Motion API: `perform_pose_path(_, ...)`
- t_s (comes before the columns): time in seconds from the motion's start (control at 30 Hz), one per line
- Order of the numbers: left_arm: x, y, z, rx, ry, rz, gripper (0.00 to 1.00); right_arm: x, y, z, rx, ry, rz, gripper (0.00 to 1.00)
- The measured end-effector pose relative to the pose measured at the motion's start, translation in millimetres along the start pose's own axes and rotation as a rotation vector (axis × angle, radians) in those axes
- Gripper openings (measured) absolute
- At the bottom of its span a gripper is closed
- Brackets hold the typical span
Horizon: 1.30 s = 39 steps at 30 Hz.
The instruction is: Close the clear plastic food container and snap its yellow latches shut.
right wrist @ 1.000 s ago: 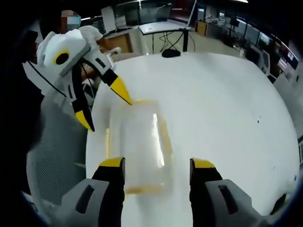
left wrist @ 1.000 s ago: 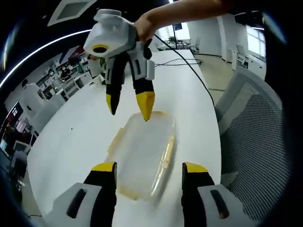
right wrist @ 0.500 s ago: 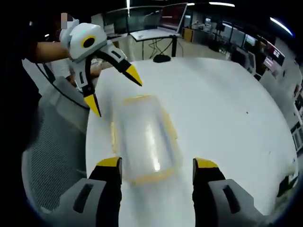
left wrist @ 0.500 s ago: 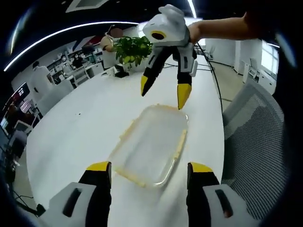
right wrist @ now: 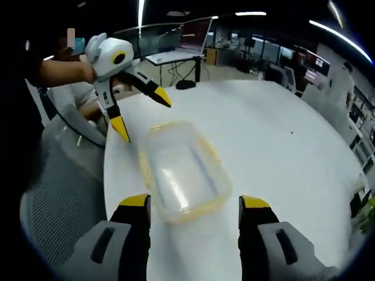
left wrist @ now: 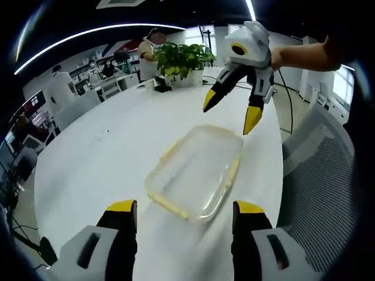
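The clear plastic food container (left wrist: 195,172) lies flat on the white table (left wrist: 99,170), its lid on and the yellow latches (right wrist: 212,157) running along its rim; I cannot tell whether any latch is snapped down. In the left gripper view my left gripper (left wrist: 185,212) hangs above the near end of the container, jaws spread wide and holding nothing, with the container between and beyond the yellow tips. My right gripper (left wrist: 229,112) shows at the far end of the container, jaws parted, tips just above the table and apart from the lid. In the right gripper view the same container (right wrist: 183,171) lies ahead of my right gripper (right wrist: 194,204), jaws released, and my left gripper (right wrist: 143,116) hovers past its far corner. A mesh chair (left wrist: 318,175) stands beside the table, and a potted plant (left wrist: 183,57) sits at the table's far side.
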State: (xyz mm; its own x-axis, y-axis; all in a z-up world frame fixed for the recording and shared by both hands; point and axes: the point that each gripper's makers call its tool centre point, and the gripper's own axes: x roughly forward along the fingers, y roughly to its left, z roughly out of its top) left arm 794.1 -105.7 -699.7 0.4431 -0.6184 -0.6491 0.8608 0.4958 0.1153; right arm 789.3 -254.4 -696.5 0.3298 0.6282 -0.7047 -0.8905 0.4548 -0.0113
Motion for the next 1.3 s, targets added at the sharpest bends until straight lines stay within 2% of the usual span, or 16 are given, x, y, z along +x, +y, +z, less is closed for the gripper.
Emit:
perform_pose_path(0.43, 10, -7.2, -7.3, -0.047, -0.015, 0.020, 0.58, 7, 13, -20.4, 0.060, -0.053, -0.078, 0.54)
perform_pose_path(0.83, 17, -8.7, -12.3, -0.037, -0.021, 0.055, 0.52, 16, 13, -28.4, 0.077, -0.103, -0.155, 0.48)
perform_pose_path(1.3, 25, -9.8, -14.6, -0.055, -0.035, 0.047, 0.43, 25, 14, -25.3, 0.073, -0.116, -0.149, 0.43)
